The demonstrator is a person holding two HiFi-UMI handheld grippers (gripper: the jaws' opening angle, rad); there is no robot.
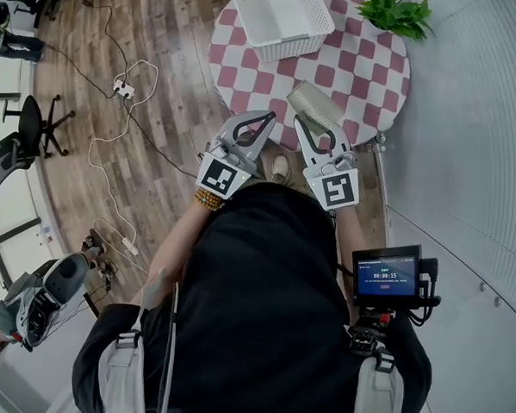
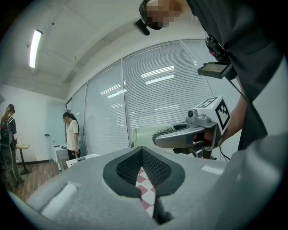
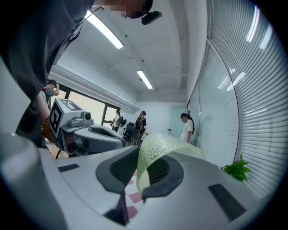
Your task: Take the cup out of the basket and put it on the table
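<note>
The pale green bumpy plastic cup (image 1: pixel 313 102) is pinched by its wall in the right gripper's (image 1: pixel 306 119) nearly closed fingers, well clear of the white plastic basket (image 1: pixel 292 46). The left gripper's (image 1: pixel 268 117) fingers are shut on nothing. The cup's best lowered upright onto the checkered round bench (image 1: pixel 369 69) before it's let go.

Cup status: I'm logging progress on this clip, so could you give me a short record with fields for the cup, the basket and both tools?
cup: pale green, out of the basket, held over the table's near edge
right tool: shut on the cup's wall
left tool: shut, empty, beside the right tool
basket: white, on the table's far side, nothing visible inside
table: round, red-and-white checks
plant: at the table's far right edge
task state: whether the cup touches the table cannot be told
</note>
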